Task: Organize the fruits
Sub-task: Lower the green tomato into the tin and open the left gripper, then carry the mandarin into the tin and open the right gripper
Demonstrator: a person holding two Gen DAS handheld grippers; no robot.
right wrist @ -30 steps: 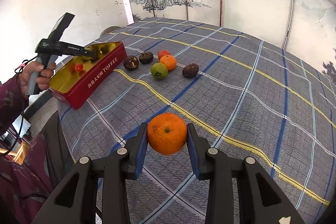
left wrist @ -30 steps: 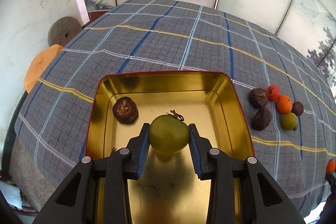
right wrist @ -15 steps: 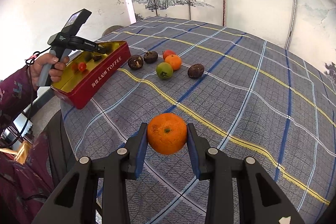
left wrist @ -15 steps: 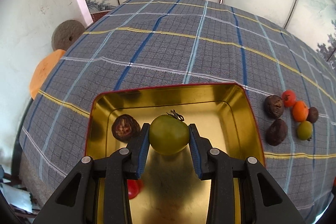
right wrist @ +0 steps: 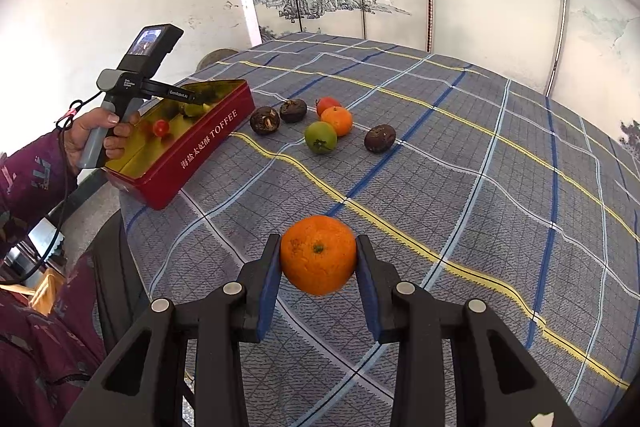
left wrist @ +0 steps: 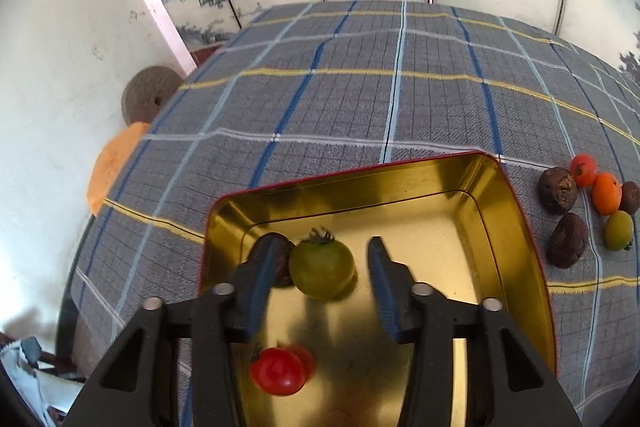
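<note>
green tomato [left wrist: 322,269] free in tin [left wrist: 524,227] | left gripper [left wrist: 320,267] spread, hiding brown fruit [left wrist: 280,259] | right gripper [right wrist: 318,267] clamps orange [right wrist: 318,254]

Left gripper [left wrist: 322,263] agape, right gripper [right wrist: 318,261] clamped.

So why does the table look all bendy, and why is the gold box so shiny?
Left wrist view: the fisheye lens curves the tablecloth stripes, the gold tin mirrors the light in bright streaks, and the open left tongs cast a dark shadow beside the green tomato. Right wrist view: same bending, black corners, and the orange in the right tongs looks sharp.
</note>
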